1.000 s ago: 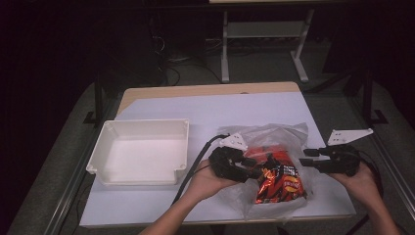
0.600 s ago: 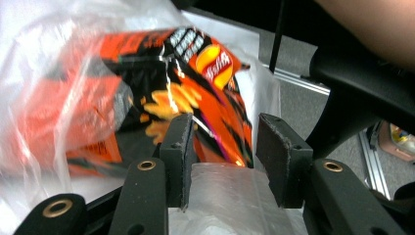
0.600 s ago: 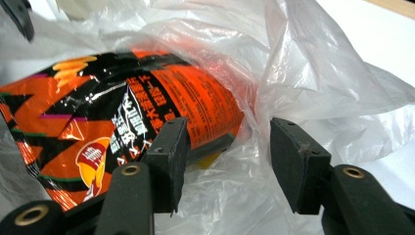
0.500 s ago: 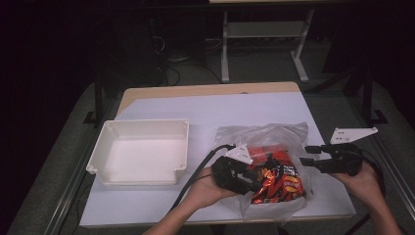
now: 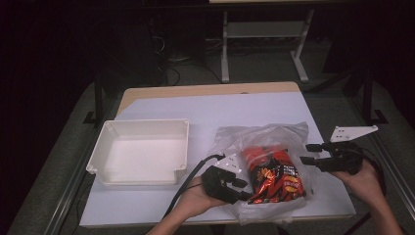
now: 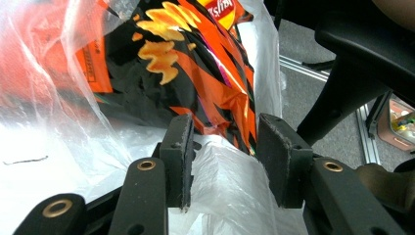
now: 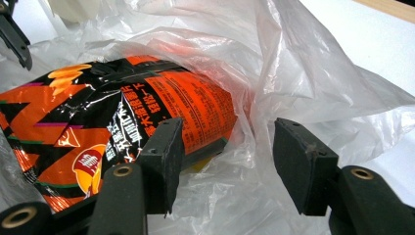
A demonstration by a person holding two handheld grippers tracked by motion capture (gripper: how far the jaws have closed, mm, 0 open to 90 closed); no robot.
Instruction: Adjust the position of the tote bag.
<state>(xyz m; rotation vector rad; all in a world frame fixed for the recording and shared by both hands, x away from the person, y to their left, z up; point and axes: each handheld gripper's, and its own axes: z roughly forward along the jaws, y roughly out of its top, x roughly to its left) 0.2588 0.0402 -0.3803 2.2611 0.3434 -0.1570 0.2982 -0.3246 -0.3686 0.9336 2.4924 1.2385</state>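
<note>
One orange chip bag (image 5: 272, 177) lies inside one clear plastic bag (image 5: 274, 139) at the surface's (image 5: 161, 215) 4 o'clock. Left tongs (image 5: 243, 190) and right tongs (image 5: 307, 153) flank it, both released. One white tray (image 5: 142, 154) sits at 9 o'clock.

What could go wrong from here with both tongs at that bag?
1. The left tongs stand open around thin clear plastic bag film at the table's near edge; closing could tear the film rather than get a firm hold.
2. The right tongs are open over bunched film by the chip bag; they may pinch only plastic, or crush the chips.
3. The load sits near the table edge, apart from the white bin; a slip could drop it.
</note>
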